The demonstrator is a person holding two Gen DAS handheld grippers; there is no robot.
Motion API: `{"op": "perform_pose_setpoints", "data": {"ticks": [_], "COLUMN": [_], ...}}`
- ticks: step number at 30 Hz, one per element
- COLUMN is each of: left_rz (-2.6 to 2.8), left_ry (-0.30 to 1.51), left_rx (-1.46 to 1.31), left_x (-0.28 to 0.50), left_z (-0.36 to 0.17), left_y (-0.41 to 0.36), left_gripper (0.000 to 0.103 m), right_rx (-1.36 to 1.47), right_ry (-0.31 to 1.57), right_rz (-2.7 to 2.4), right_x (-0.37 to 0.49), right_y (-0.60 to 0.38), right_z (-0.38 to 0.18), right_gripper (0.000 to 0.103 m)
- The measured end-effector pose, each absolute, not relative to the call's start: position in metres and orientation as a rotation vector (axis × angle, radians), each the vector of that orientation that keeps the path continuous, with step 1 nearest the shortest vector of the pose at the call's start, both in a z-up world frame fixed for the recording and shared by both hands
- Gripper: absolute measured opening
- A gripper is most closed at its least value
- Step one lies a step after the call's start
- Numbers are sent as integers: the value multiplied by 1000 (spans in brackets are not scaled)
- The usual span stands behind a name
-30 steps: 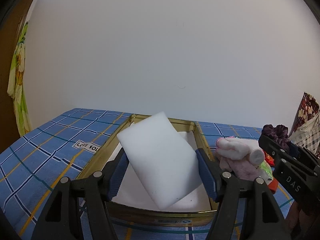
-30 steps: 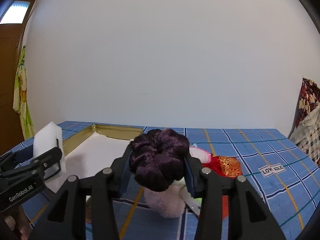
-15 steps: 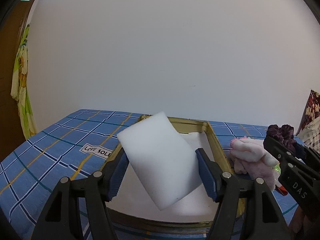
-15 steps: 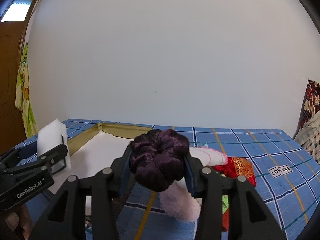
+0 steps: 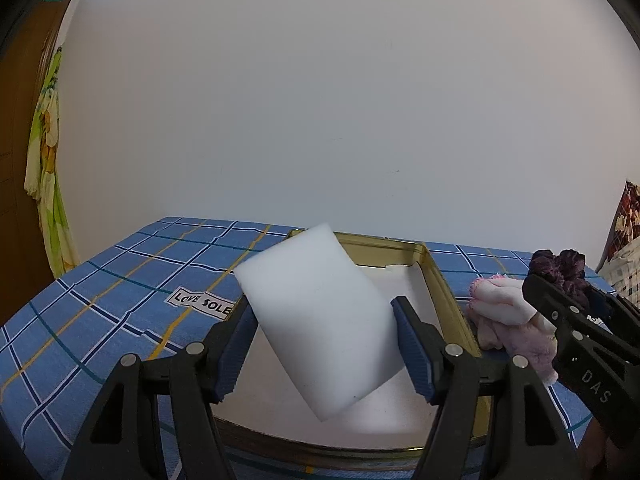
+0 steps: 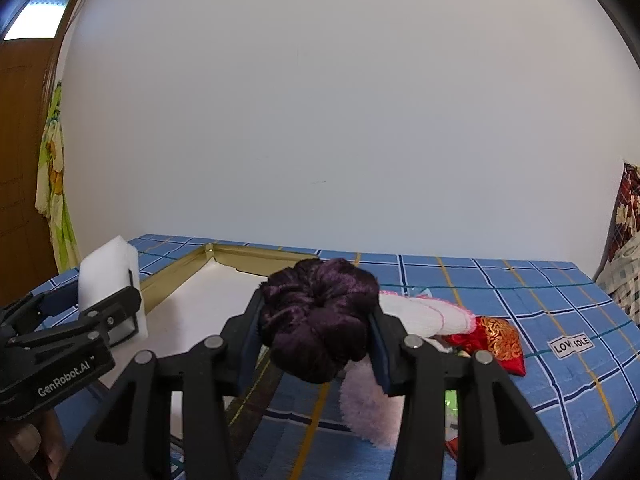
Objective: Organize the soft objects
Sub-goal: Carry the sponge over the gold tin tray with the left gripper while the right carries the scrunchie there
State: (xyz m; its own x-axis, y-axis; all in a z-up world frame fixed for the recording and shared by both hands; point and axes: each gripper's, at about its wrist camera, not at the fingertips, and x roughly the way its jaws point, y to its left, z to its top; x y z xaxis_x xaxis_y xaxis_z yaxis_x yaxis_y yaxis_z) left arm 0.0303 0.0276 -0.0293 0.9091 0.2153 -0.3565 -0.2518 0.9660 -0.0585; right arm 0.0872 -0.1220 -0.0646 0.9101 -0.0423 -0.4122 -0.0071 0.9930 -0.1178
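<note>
1. The white, flat, rectangular foam sponge (image 5: 320, 316) was up in the air, tilted, above the shallow gold metal tray with a white floor (image 5: 438, 280). The left gripper (image 5: 322, 344) had its jaws pressed on the sponge's two long sides.
2. The sponge looked very light and squishy. It would probably bend if squeezed hard, so a soft pinch on the side edges seemed best.
3. The dark purple velvet scrunchie (image 6: 318, 316) was clamped in the jaws of the right gripper (image 6: 316, 336), held above the blue checked cloth (image 6: 520, 284) just right of the tray.
4. The scrunchie looked puffy and springy. It squashed easily, so a hold across its middle should keep it from slipping.
5. Under it lay a heap of soft things: a rolled white cloth with pink trim (image 6: 424, 314), a fuzzy pale pink piece (image 6: 368, 404) and a small red and gold pouch (image 6: 496, 344).
6. The tray floor looked empty, so the sorting seemed to be just starting.
7. The surface under the cloth could be a bed or a counter; I could not tell.
</note>
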Motion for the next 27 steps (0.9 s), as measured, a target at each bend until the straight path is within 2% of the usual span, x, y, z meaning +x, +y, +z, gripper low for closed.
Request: {"op": "perform_pose_setpoints", "data": {"ticks": [16,27], "left_rz": [226,187], "left_ry": [401,479], "left_rx": [-105,-118], "left_x": [42,60], "left_z": [-33,-34], "left_y": [39,59], "left_gripper": [71,71], "right_rx": [-122,-105], "right_ry": [453,554], "right_rz": [9,84], "right_x": [92,116], "right_y": [-117,-109], "right_z": [-65,-69], "right_gripper": [47,47]}}
